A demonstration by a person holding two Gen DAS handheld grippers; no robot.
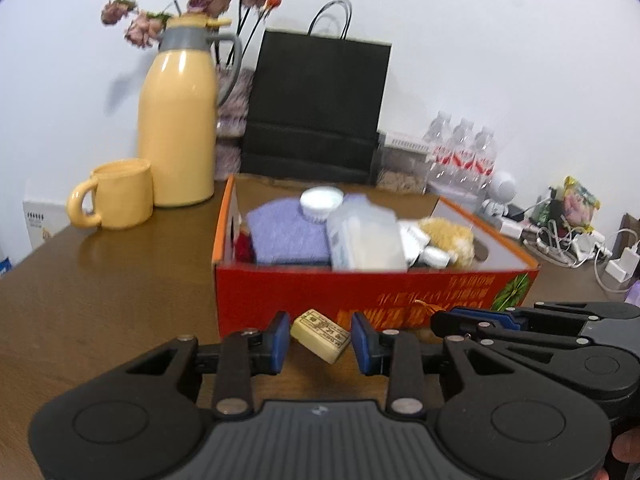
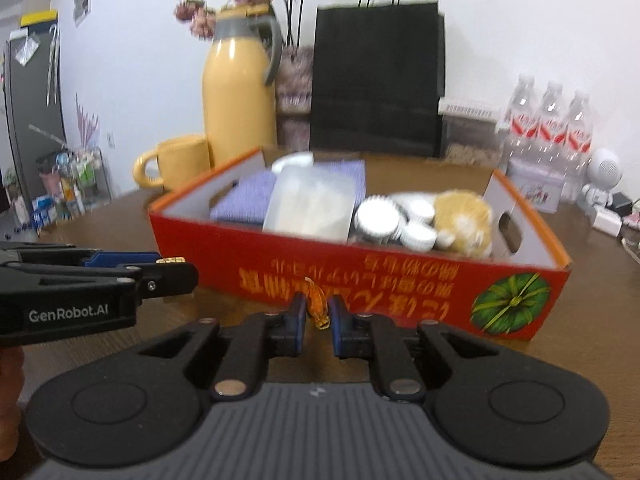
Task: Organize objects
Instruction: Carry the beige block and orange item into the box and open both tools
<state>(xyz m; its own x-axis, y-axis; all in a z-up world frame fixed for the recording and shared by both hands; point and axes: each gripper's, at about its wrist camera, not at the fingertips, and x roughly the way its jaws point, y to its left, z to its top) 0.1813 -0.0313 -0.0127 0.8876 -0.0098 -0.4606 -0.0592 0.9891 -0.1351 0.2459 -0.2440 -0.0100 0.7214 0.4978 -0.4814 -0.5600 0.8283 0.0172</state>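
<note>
In front of the red cardboard box on the brown wooden bench, the left gripper stands open around a cream rectangular bar, while the right gripper pinches a small amber wrapped candy.

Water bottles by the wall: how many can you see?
3, side by side at the table's back right near the wall: left, middle, right. More may be hidden behind them.

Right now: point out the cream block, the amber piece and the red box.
cream block (image 1: 321, 335), left wrist view, labelled top face
amber piece (image 2: 317, 304), right wrist view, middle of body
red box (image 2: 360, 276), right wrist view, printed front wall
</note>
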